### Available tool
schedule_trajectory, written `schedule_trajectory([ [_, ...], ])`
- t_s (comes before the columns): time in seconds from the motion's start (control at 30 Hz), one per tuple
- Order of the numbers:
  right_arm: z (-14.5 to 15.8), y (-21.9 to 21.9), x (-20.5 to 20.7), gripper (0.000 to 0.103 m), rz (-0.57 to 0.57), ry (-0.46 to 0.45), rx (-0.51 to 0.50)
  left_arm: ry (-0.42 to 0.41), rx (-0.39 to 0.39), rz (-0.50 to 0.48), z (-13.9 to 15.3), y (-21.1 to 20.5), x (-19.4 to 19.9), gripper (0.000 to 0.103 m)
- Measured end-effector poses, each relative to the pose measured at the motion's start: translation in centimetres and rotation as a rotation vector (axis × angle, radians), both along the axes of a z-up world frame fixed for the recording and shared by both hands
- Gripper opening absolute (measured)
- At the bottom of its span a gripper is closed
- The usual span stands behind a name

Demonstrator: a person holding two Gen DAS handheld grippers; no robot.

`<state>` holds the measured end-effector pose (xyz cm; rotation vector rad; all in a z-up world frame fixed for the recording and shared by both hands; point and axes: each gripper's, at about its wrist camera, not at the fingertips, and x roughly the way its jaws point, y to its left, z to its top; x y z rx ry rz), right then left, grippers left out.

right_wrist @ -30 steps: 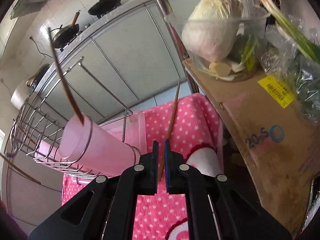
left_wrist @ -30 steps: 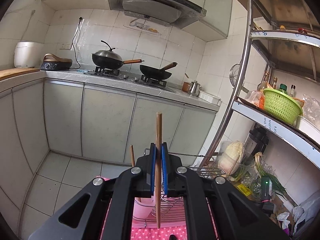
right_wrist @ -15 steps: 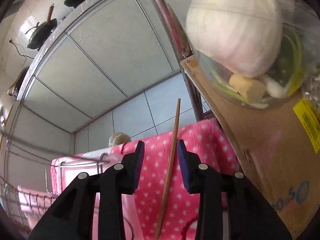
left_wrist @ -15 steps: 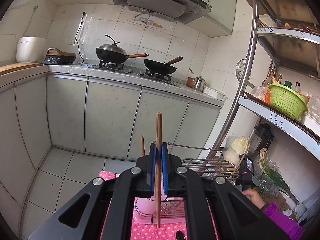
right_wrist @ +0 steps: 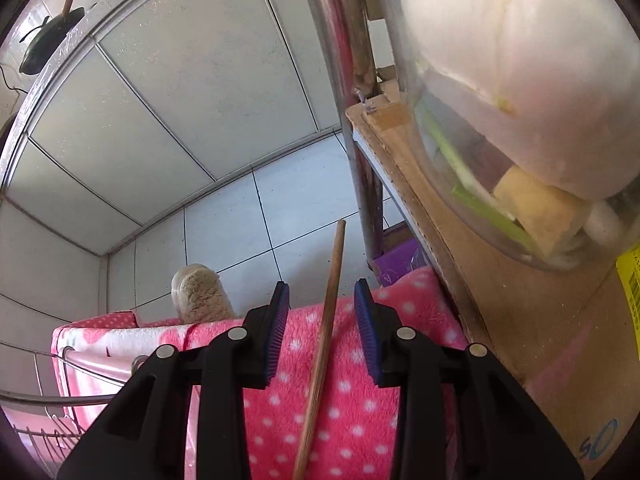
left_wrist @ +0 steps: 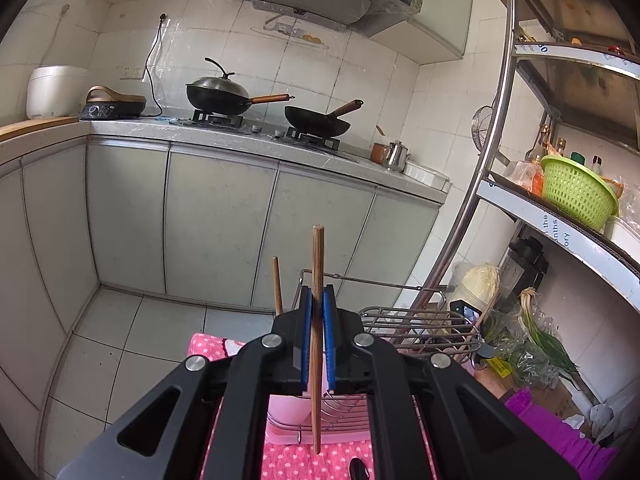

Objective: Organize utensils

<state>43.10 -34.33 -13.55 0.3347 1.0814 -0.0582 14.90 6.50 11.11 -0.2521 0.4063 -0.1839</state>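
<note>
While left tongs [left_wrist: 316, 338] clamp an upright chopstick [left_wrist: 317, 280]; right tongs [right_wrist: 322, 330] released, second chopstick [right_wrist: 326, 328] lying between untouched

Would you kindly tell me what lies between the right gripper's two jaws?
A wooden chopstick lies between them on the pink dotted towel, untouched by either jaw, as the right wrist view shows.

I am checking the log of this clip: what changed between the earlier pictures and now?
The right tongs have just been opening; they moved along the pink cloth and now straddle a chopstick lying there, pads clear of it. The left tongs stay shut on their upright chopstick.
</note>
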Motion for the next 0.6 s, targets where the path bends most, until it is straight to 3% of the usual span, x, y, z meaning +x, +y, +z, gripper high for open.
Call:
schedule_trajectory([
  [0.1,0.2,-0.2,-0.6,0.008,0.006,-0.021,-0.01,-0.002,0.0,0.0,0.0,-0.2,0.0,0.005],
  [0.3,2.9,-0.7,-3.7,0.007,0.018,-0.123,0.01,-0.009,-0.008,-0.011,0.3,-0.8,-0.7,0.005],
  [0.6,10.5,-1.1,-13.7,0.007,0.03,-0.342,-0.004,-0.05,-0.024,-0.021,1.8,-1.3,-3.4,0.005],
])
